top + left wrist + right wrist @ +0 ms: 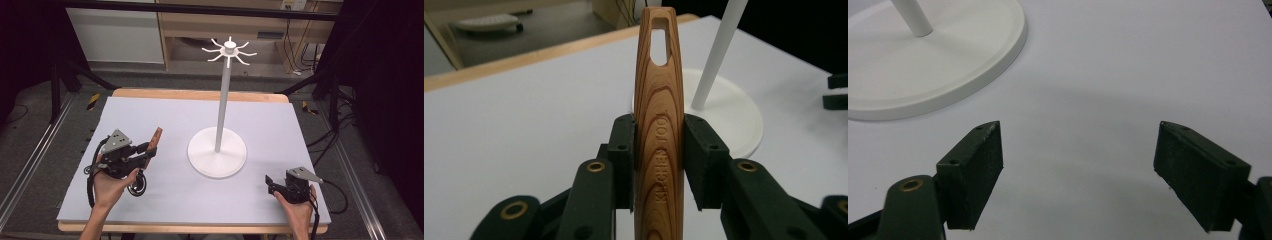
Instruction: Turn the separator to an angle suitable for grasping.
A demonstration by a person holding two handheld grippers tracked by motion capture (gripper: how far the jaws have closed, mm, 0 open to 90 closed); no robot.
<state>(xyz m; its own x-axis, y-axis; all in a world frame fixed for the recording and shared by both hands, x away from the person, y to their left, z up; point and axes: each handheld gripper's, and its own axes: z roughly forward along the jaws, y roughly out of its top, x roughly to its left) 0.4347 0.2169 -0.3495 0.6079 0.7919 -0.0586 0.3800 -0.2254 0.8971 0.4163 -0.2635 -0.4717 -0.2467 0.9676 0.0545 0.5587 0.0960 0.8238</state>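
Left gripper view: the left tool (659,162) clamps the wooden handle (659,120) between its pads.

"KITCHEN TOOL" engraved on wooden handle (659,140).

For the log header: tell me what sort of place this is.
Probably a lab recording station. A padded table sits inside a dark metal frame, cables trail over the floor, and a white hook stand is the one prop set out on it.
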